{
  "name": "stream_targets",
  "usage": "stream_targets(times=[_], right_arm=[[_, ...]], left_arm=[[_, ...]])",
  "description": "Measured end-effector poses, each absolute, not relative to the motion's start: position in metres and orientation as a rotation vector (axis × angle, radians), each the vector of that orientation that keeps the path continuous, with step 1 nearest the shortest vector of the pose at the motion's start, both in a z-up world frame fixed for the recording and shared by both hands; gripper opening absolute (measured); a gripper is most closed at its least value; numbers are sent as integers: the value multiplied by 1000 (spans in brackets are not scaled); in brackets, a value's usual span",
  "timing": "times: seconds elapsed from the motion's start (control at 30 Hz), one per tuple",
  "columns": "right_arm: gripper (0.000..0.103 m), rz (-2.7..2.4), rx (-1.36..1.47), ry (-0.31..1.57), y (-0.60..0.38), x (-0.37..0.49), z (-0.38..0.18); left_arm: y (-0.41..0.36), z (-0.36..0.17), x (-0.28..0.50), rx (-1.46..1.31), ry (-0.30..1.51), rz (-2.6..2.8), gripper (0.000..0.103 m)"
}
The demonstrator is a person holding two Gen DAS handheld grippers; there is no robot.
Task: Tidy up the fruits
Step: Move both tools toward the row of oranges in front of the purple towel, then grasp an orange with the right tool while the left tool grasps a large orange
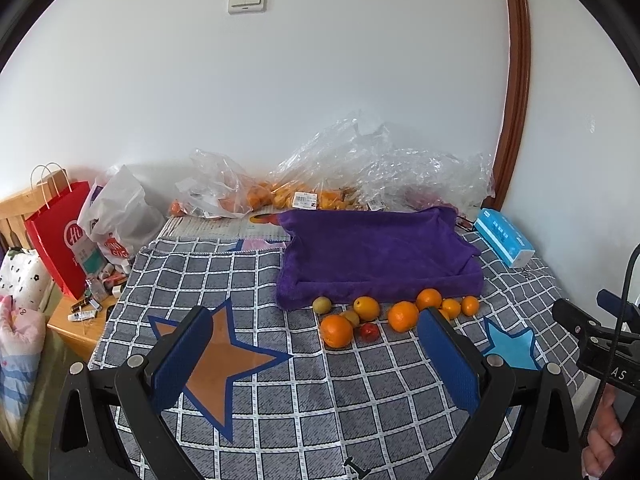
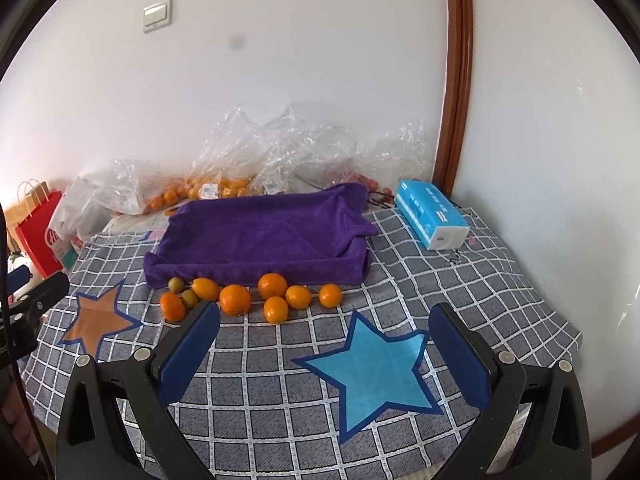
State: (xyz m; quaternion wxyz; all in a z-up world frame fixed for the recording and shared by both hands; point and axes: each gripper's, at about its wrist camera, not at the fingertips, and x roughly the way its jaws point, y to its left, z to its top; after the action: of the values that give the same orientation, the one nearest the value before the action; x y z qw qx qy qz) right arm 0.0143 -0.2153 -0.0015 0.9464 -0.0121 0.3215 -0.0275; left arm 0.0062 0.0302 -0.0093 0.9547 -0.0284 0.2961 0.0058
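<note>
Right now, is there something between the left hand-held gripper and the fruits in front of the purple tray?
Nothing visible. The left hand-held gripper is open above bare checked cloth, and the fruits lie just ahead, before the purple tray.

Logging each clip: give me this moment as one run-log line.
left hand-held gripper: open, empty | right hand-held gripper: open, empty | fruits: loose beside purple towel tray | tray: no fruit
</note>
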Motion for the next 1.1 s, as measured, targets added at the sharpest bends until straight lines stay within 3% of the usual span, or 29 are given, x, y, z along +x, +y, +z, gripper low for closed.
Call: stream_targets(times=[0.6,0.9,0.97,1.1], right_arm=[[101,19,7,701,-229,75,-59],[76,45,24,837,-246,114,-109],[59,55,37,865,-248,126,-119],[53,44,38,887,-250,148,-131]], left_arm=[[79,-75,70,-133,771,38,99],[81,-113,89,-139,851,29,87],[81,-119,94,-156,873,19,83],[74,-127,103,-183,896,-19,75]])
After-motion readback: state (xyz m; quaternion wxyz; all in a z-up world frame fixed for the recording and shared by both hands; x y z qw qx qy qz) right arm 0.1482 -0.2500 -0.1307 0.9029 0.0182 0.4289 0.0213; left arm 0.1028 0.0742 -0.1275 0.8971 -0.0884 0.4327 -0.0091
